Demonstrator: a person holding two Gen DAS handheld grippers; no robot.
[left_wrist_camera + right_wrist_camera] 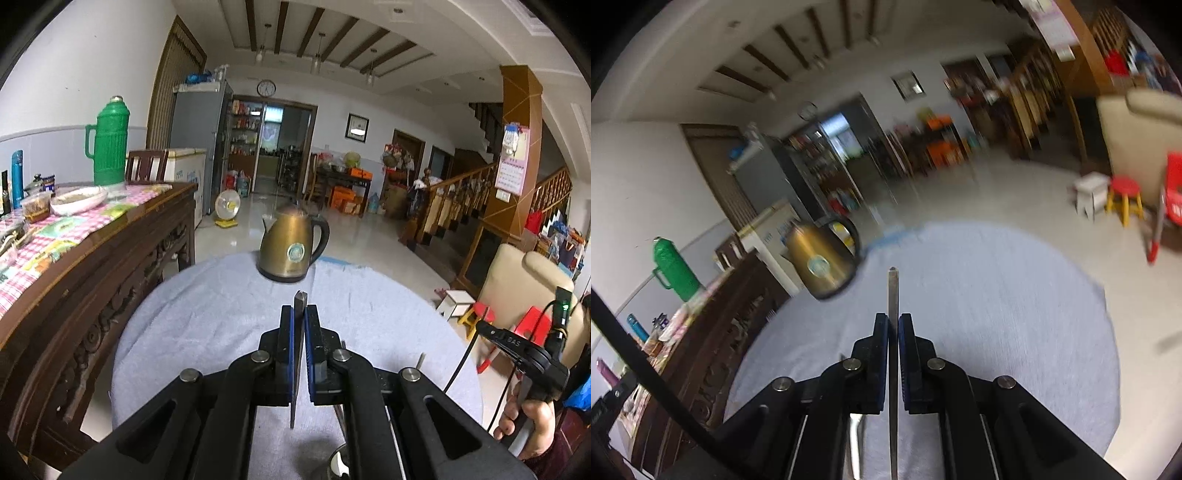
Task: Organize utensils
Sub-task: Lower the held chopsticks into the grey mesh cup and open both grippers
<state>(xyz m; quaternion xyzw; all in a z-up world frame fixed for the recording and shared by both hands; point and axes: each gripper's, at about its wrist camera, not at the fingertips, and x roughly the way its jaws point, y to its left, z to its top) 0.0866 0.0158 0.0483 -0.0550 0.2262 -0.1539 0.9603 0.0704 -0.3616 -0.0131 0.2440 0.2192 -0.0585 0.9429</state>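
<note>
At the bottom centre of the left wrist view, the left gripper (300,325) has its jaws clenched on a thin flat utensil handle (298,314), seen edge-on; its long axis runs straight out along the fingers, the tip poking just past them toward the upper middle of the frame. In the right wrist view the right gripper (894,328) likewise grasps a slim metal utensil (893,291), held upright in the frame, its tip well beyond the fingers. Another shiny utensil (855,439) lies below, at the bottom of that frame, under the left finger. Both pieces hang over the round table (207,317) with its pale blue cloth. No holder or tray shows; a rounded metal rim (338,463) at the bottom edge may be one, but I cannot tell. Farther off stands the brass kettle (291,247).
</note>
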